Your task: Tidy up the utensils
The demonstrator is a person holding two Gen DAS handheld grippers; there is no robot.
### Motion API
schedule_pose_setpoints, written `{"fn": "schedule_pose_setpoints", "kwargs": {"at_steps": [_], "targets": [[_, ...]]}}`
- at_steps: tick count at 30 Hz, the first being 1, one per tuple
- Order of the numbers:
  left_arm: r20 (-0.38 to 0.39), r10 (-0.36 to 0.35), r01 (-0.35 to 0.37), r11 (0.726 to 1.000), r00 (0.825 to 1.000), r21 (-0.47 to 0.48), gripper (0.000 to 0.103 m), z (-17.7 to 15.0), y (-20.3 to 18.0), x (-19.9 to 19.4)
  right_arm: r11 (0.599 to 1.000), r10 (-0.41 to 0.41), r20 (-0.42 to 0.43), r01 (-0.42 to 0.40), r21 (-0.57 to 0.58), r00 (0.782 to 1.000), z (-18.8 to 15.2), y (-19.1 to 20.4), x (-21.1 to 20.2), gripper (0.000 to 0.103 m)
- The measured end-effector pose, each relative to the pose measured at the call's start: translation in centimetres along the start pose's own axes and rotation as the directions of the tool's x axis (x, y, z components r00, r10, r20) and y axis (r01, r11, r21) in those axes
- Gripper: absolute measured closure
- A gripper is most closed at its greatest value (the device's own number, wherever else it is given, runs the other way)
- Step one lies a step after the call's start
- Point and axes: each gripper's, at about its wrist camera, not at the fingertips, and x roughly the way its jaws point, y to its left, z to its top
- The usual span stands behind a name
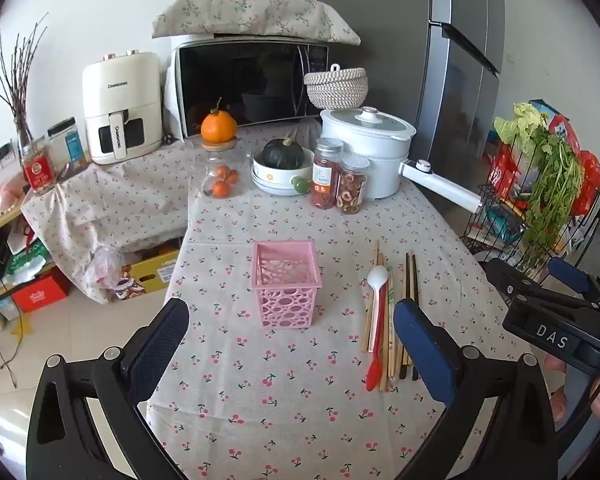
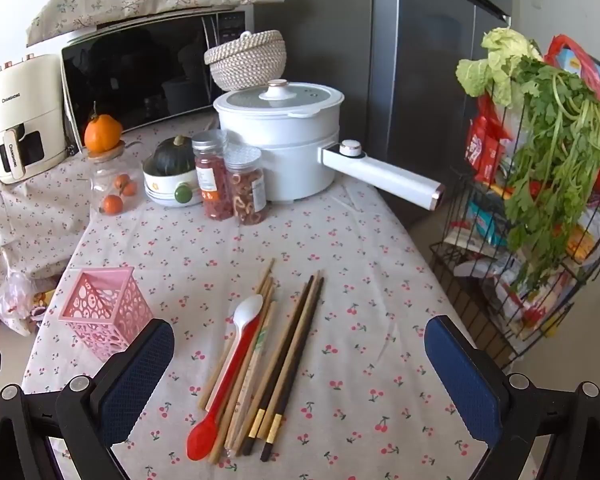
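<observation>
Nearest the viewer, the left gripper (image 1: 290, 344) hangs above the cherry-print tablecloth (image 1: 284, 412) with its blue-padded fingers (image 1: 160, 344) spread wide and nothing between them; the right gripper (image 2: 298, 376), likewise spread wide and empty, hovers over the near end of the utensil bundle. The bundle lies flat on the cloth: pale wooden chopsticks (image 2: 246, 364), dark chopsticks (image 2: 296, 356), a white spoon (image 2: 244, 320) and a red spoon (image 2: 220, 396), all touching side by side; the pink perforated holder (image 1: 286, 284) stands upright and empty just left of them, apart from the bundle. Farther back stand a white electric pot (image 2: 280, 152), two snack jars (image 1: 336, 180), a microwave (image 1: 244, 84) and an air fryer (image 1: 120, 108); a wire rack with greens (image 2: 548, 144) stands at right.
</observation>
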Motion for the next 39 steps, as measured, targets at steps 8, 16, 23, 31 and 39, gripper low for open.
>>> {"fn": "schedule_pose_setpoints", "kwargs": {"at_steps": [8, 16, 23, 31, 39], "targets": [[0.005, 0.016, -0.017, 1.000, 1.000, 0.022, 0.000, 0.0, -0.1, 0.2, 1.000, -0.012, -0.003, 0.012, 0.000, 1.000, -0.2, -0.1, 0.1, 0.000], [0.008, 0.024, -0.024, 0.999, 1.000, 0.025, 0.000, -0.2, -0.3, 0.5, 1.000, -0.014, -0.014, 0.014, 0.028, 1.000, -0.1, -0.3, 0.3, 0.000], [0.006, 0.027, -0.027, 1.000, 1.000, 0.014, 0.000, -0.3, 0.0, 0.6, 0.999, -0.028, 0.011, 0.028, 0.021, 1.000, -0.1, -0.3, -0.2, 0.000], [0.006, 0.026, -0.026, 1.000, 1.000, 0.013, 0.000, -0.3, 0.0, 0.7, 1.000, -0.029, 0.008, 0.029, 0.003, 1.000, -0.1, 0.0, 0.0, 0.000], [0.003, 0.022, -0.022, 1.000, 1.000, -0.001, 0.000, -0.4, 0.1, 0.6, 1.000, -0.030, 0.009, 0.030, -0.005, 1.000, -0.2, 0.1, 0.0, 0.000]]}}
